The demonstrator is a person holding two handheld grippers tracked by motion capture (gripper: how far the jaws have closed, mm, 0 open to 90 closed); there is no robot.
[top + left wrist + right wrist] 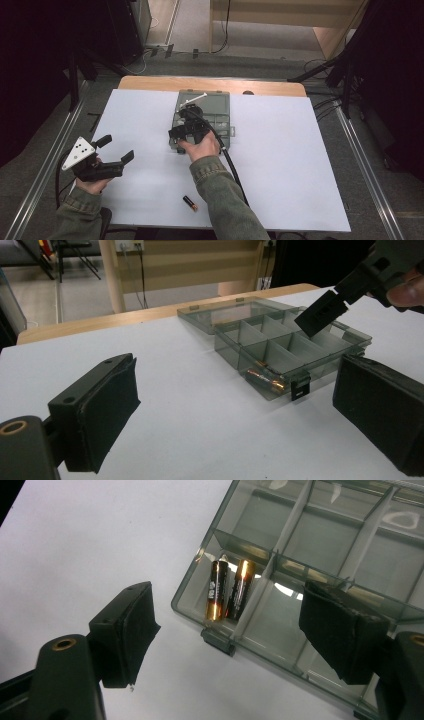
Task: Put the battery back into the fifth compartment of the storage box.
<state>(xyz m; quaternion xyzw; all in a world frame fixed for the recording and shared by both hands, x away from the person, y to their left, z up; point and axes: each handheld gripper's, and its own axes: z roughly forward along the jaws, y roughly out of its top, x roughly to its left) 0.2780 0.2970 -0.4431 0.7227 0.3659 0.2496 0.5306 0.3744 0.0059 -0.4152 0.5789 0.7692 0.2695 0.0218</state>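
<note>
1. The right claw (227, 635) hangs released, jaws wide apart, over the near corner of the clear organiser box (216, 104).
2. Two batteries (230, 589) lie side by side in that corner compartment, long axes parallel, running away from the box's front wall; their print is too blurred to read.
3. The left claw (117, 147) rests spread and empty, well apart on the white counter (290, 160).
4. A third battery (190, 203) lies loose near the counter's front edge.

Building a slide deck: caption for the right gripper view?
Open right gripper above two black-and-copper batteries lying side by side in a clear smoky plastic organiser box's corner compartment.
</note>
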